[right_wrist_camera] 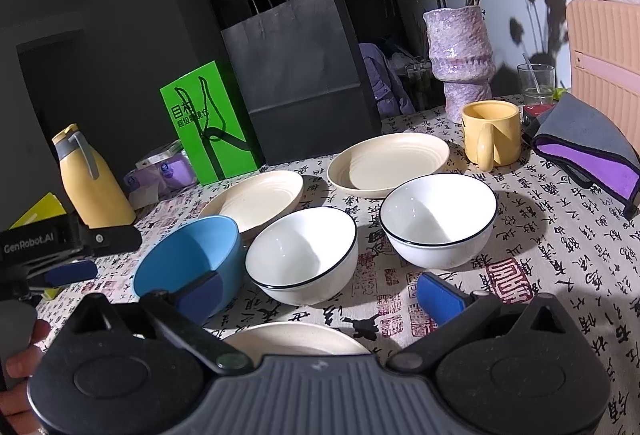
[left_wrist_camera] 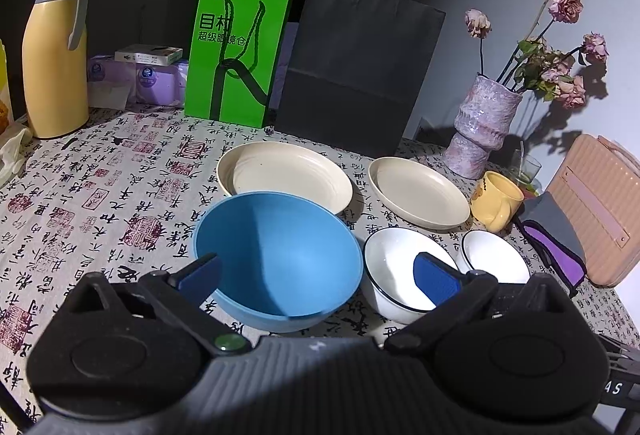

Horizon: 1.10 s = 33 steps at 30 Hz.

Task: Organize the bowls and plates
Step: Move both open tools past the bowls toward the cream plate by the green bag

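A blue bowl (left_wrist_camera: 280, 259) stands on the patterned tablecloth, close in front of my left gripper (left_wrist_camera: 318, 279). The gripper is open, one finger at the bowl's left rim and the other in front of a white bowl (left_wrist_camera: 394, 275). A second white bowl (left_wrist_camera: 496, 259) sits to the right, with two cream plates (left_wrist_camera: 284, 175) (left_wrist_camera: 418, 191) behind. My right gripper (right_wrist_camera: 320, 295) is open and empty, facing the nearer white bowl (right_wrist_camera: 304, 251). The other white bowl (right_wrist_camera: 438, 219) and the blue bowl (right_wrist_camera: 192, 255) flank it. A third cream plate (right_wrist_camera: 296, 341) lies under the right gripper.
At the back stand a yellow jug (left_wrist_camera: 56, 55), a green bag (left_wrist_camera: 236, 55), a black paper bag (left_wrist_camera: 356, 67) and a vase of dried roses (left_wrist_camera: 484, 119). A yellow mug (right_wrist_camera: 490, 133), a glass (right_wrist_camera: 536, 83), a grey-purple pouch (right_wrist_camera: 592, 155) and a pink case (right_wrist_camera: 604, 55) crowd the right.
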Motion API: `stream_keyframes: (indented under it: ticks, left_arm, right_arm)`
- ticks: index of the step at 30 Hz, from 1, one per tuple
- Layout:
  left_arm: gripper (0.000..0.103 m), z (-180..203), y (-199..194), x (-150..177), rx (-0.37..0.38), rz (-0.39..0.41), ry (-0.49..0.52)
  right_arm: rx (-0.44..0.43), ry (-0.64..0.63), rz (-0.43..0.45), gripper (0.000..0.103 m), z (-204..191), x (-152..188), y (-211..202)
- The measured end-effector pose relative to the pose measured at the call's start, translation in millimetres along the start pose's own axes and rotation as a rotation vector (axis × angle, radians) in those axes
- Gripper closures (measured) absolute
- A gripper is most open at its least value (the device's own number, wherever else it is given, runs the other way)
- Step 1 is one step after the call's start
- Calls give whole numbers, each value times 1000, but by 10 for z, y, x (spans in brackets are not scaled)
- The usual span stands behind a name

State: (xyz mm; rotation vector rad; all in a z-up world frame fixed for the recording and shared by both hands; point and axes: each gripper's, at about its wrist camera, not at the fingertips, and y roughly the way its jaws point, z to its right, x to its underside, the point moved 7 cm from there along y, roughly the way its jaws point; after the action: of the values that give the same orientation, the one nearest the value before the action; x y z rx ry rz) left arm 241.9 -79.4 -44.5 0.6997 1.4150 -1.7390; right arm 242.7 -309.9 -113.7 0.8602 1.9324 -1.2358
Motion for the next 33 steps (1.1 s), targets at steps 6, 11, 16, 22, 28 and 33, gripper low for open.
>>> stream_keyframes:
  ticks: [6, 11, 16, 22, 28, 33]
  left_arm:
    - [0, -34, 41, -28, 15, -3, -8]
    - [0, -79, 74, -73, 29, -1, -16]
    - [0, -150, 99, -130, 29, 2, -11]
    - [0, -255, 136, -184, 36, 6, -10]
    - [0, -406, 177, -261, 29, 5, -26]
    - [0, -549, 236, -381, 27, 4, -56]
  right_arm:
    - [3, -18, -12, 0, -63, -12, 65]
    - [11, -32, -18, 0, -124, -41, 121]
    - [17, -36, -17, 0, -169, -69, 159]
    - [31, -41, -32, 0, -221, -79, 255]
    - [50, -63, -44, 0, -287, -153, 353]
    - [40, -53, -61, 0, -335, -234, 486]
